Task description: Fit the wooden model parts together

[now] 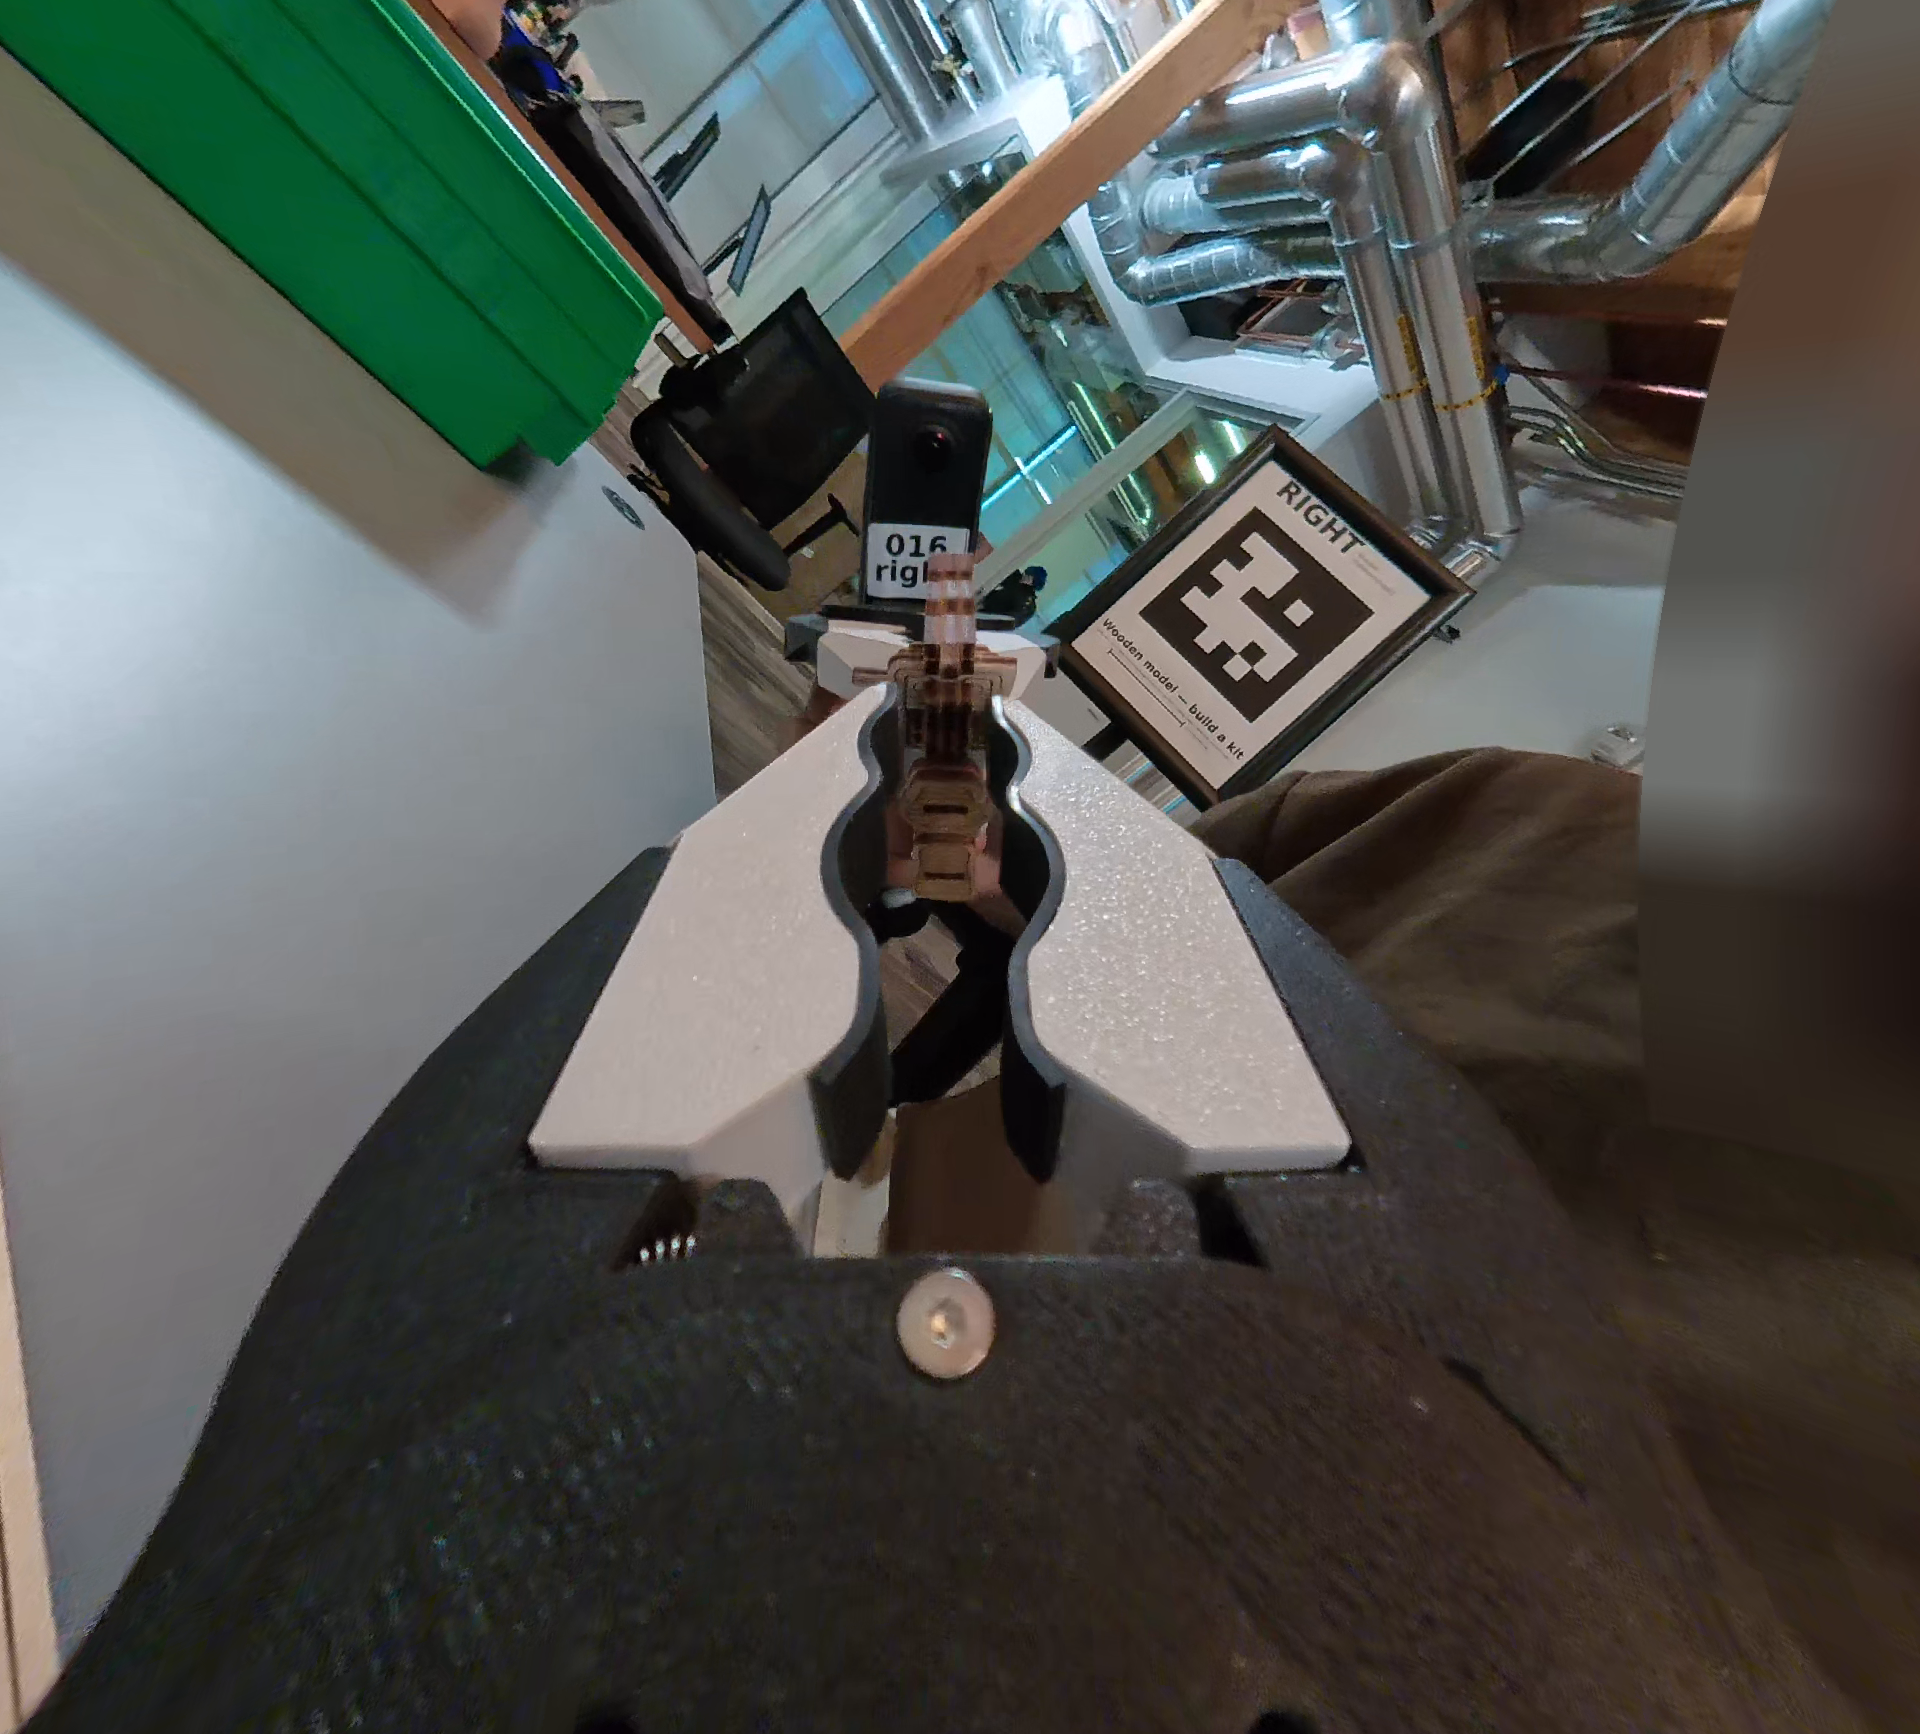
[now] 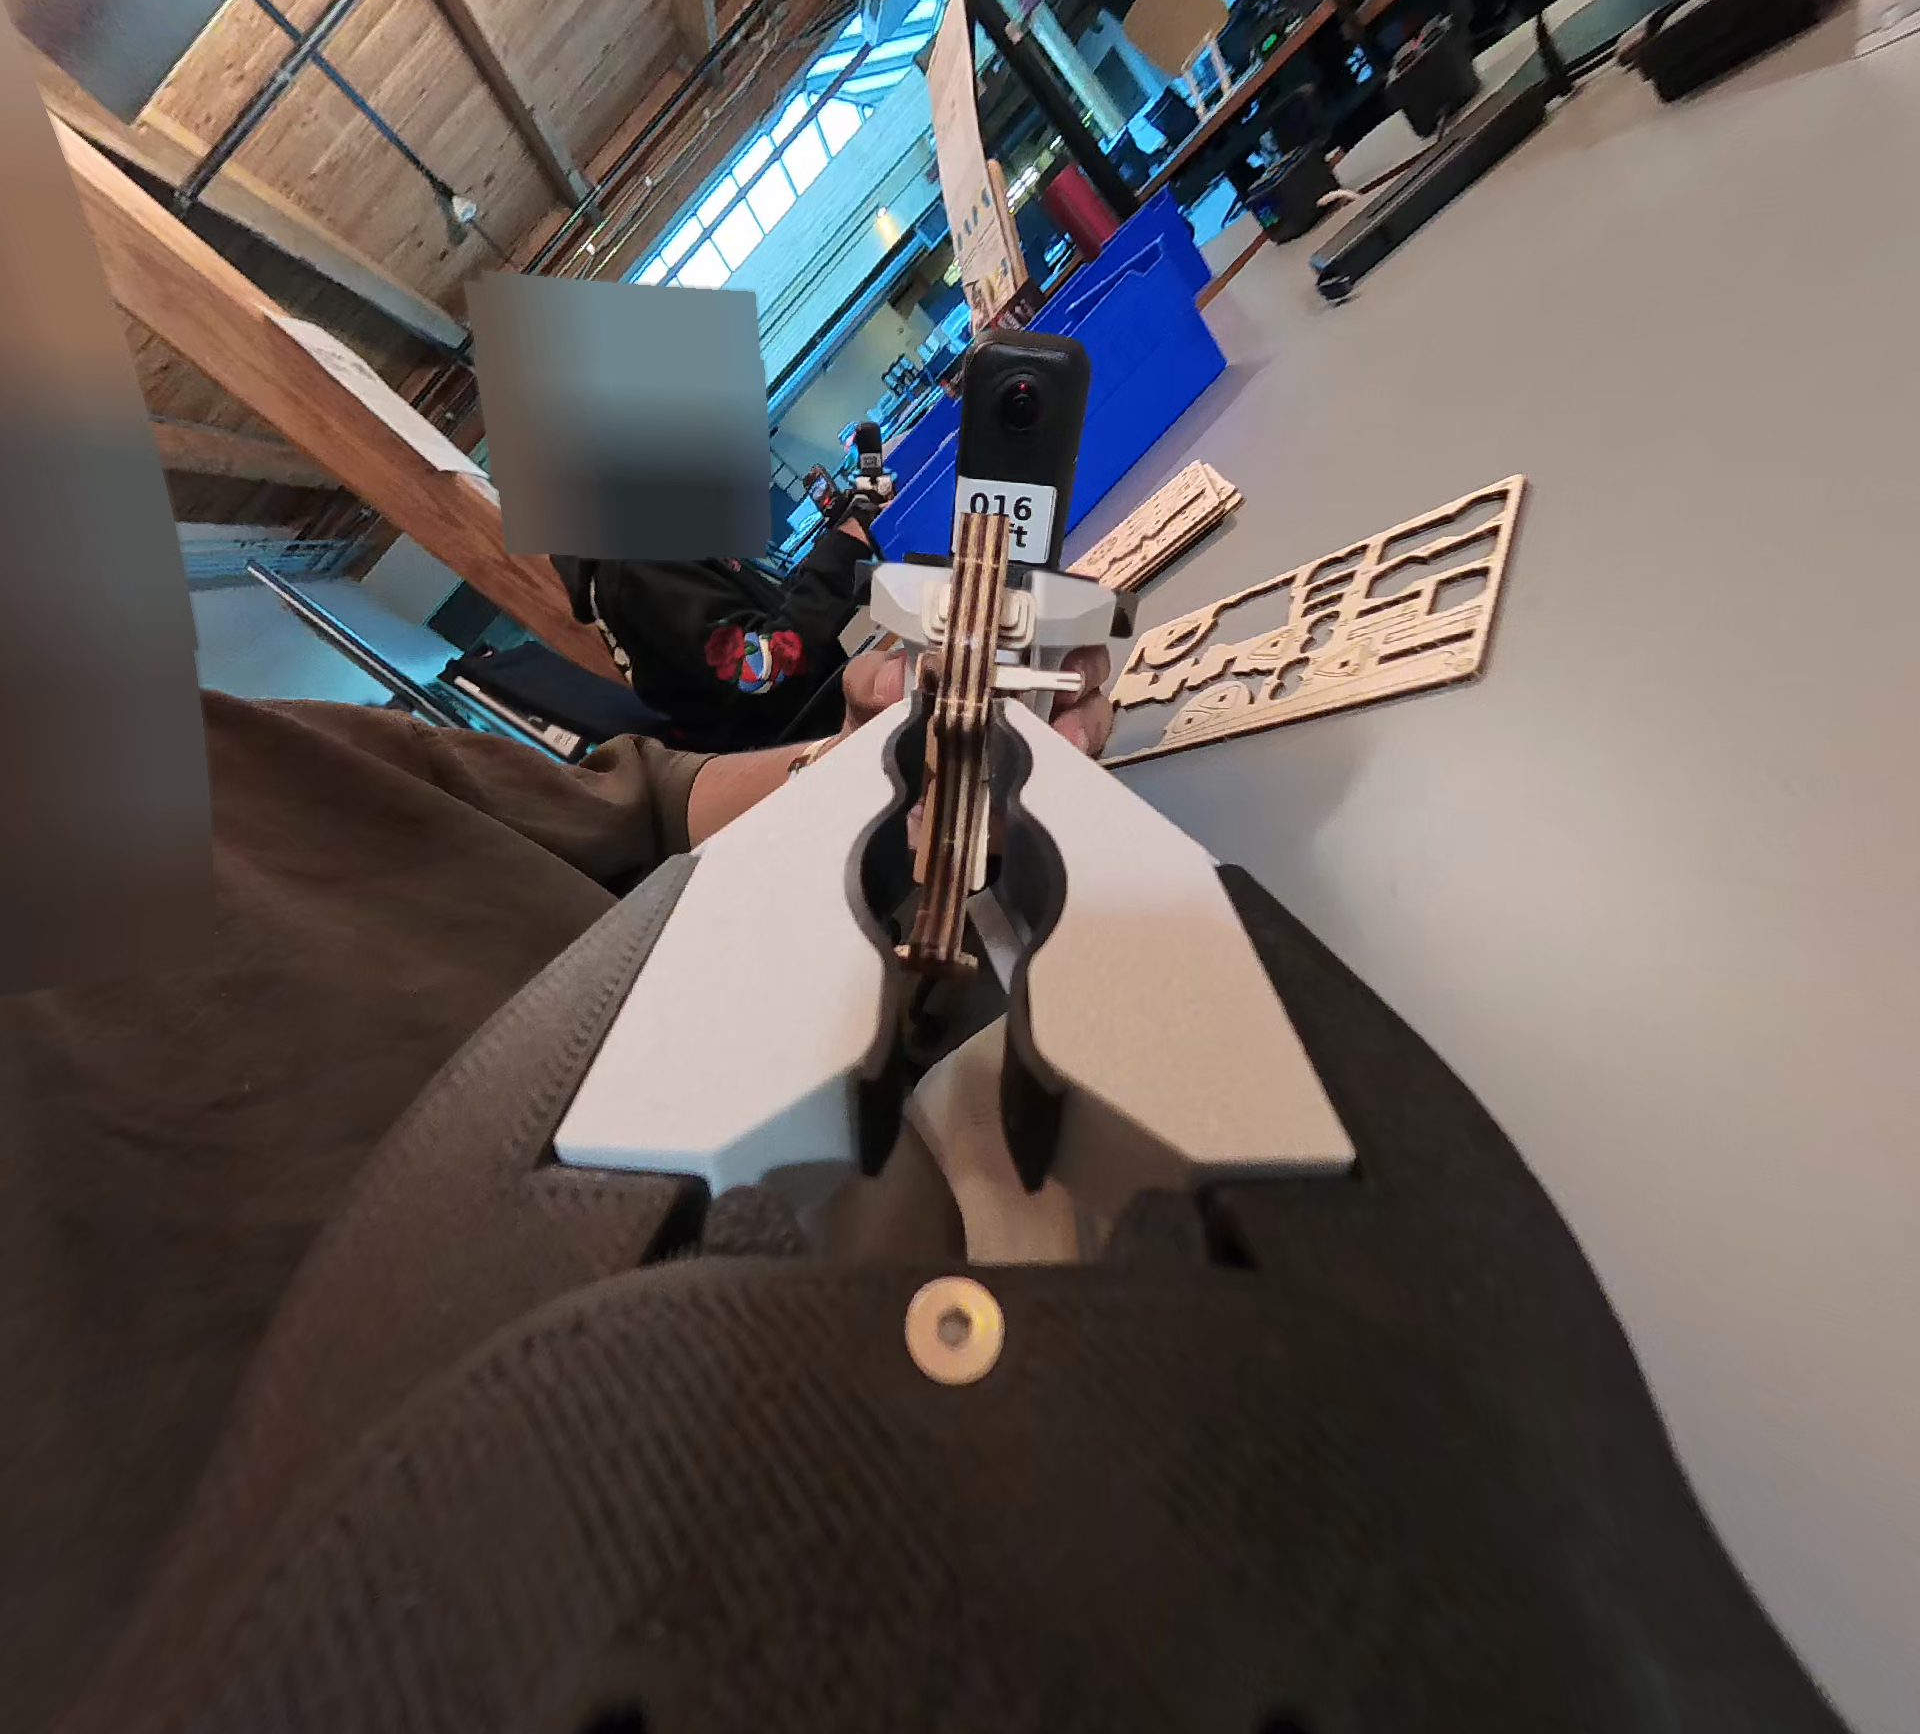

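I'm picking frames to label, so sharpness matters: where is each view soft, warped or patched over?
Left wrist view: the wooden model piece between the fingers is fairly sharp; the green bin bows with wide-angle distortion, and a blur patch covers the right edge. Right wrist view: the layered wooden part is crisp, the punched-out wooden sheet readable; blur patches sit at centre-left and the left edge.
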`<act>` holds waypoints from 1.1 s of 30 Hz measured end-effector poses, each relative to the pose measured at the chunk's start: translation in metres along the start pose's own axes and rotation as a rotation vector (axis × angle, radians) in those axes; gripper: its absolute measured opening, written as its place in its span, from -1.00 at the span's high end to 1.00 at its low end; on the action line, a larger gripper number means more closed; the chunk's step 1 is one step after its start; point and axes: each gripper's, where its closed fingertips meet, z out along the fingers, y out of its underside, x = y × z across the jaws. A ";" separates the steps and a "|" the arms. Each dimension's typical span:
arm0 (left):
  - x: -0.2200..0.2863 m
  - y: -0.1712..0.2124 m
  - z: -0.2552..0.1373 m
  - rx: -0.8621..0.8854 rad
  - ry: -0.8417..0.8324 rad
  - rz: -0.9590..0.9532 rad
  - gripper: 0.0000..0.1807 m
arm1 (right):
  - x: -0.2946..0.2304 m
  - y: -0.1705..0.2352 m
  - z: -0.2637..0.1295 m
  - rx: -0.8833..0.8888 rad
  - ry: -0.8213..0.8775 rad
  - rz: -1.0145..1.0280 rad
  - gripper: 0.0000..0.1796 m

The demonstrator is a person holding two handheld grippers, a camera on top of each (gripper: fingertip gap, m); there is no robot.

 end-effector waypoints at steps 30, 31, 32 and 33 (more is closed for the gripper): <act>-0.006 -0.011 0.001 0.025 -0.024 0.018 0.94 | 0.006 -0.001 -0.010 0.027 0.025 0.004 0.79; -0.005 -0.012 0.000 0.028 -0.024 0.018 0.94 | 0.006 -0.001 -0.009 0.026 0.025 0.002 0.77; -0.005 -0.012 -0.001 0.030 -0.024 0.019 0.94 | 0.006 -0.001 -0.008 0.025 0.027 -0.002 0.74; -0.004 -0.011 -0.001 0.030 -0.024 0.021 0.94 | 0.007 -0.001 -0.008 0.024 0.033 -0.010 0.73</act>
